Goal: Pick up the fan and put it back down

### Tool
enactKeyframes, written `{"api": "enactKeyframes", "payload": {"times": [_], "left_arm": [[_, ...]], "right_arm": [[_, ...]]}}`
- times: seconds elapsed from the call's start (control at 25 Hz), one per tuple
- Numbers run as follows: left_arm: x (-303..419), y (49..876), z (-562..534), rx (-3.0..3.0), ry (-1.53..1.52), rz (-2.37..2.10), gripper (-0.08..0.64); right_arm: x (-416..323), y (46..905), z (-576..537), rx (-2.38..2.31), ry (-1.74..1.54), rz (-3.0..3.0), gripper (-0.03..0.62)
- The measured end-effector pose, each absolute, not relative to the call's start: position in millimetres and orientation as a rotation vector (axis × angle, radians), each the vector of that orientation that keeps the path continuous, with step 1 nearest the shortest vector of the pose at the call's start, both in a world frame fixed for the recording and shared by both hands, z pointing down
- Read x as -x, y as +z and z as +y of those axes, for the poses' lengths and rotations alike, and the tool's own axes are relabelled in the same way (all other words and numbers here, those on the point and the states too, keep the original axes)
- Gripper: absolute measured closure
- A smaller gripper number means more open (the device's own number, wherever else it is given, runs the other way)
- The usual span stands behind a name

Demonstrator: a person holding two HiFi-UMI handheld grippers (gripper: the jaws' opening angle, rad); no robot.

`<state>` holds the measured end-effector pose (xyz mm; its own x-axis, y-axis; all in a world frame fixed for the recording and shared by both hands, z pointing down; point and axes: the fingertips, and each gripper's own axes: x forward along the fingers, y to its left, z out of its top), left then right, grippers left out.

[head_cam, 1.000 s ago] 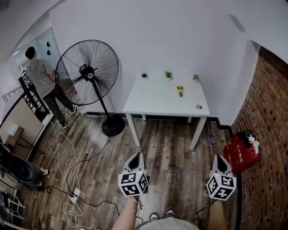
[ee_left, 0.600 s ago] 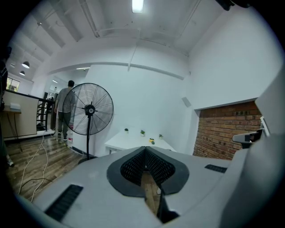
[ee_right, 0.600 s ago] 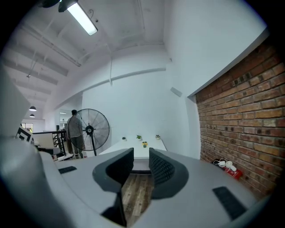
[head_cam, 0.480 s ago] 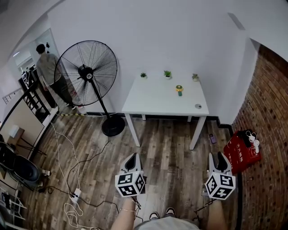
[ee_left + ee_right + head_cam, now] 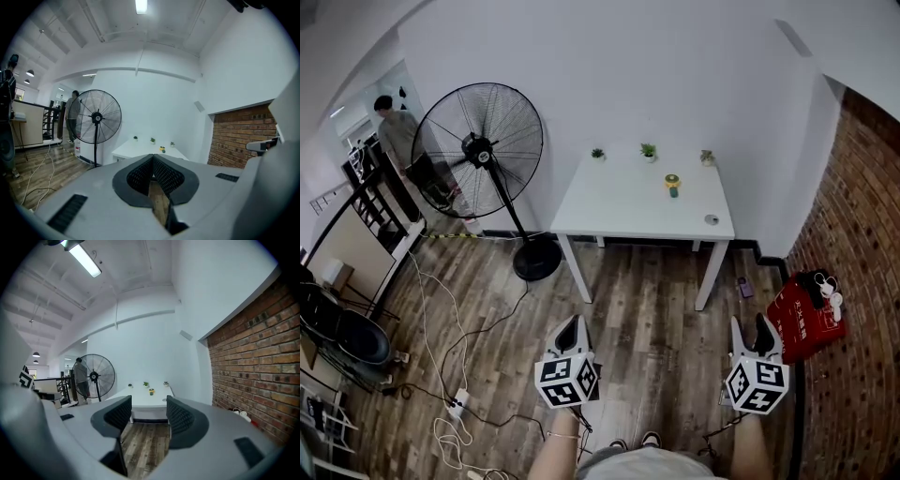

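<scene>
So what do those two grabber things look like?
Both the left gripper and right gripper are light grey plastic, each carrying a white cube with black square markers. Their tongs are lined with dark, dimpled pads.

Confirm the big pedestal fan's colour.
Black: the round-caged metal pedestal fan, clearest in the head view.

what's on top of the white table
On the white table: three small green potted plants along the far edge, a small yellow-green object and a grey disc nearer. Nothing covers it; those two are too small to identify.

left gripper [image 5: 573, 323] fingers together; right gripper [image 5: 748, 328] fingers apart
</scene>
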<state>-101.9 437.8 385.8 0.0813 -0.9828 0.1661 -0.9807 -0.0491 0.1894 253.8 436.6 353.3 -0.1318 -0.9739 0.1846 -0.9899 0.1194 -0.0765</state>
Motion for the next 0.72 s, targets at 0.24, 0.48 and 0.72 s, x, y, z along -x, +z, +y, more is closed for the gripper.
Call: {"api": "enactKeyframes", "payload": {"times": [0.24, 0.48, 0.72], "left_arm": [[90, 381, 430, -2.089, -0.046, -1.971, 0.549], [83, 389, 409, -2.093, -0.02, -1.952, 0.549], [85, 395, 364, -2.089, -0.059, -1.935, 0.549]], "right_arm": [[-273, 363, 426, -2.008, 0.308, -2.256, 0.364], [-280, 377, 410, -2.01, 0.36, -2.232, 0.368], [-283, 379, 378, -2.041, 0.354, -2.209, 0.371]]}}
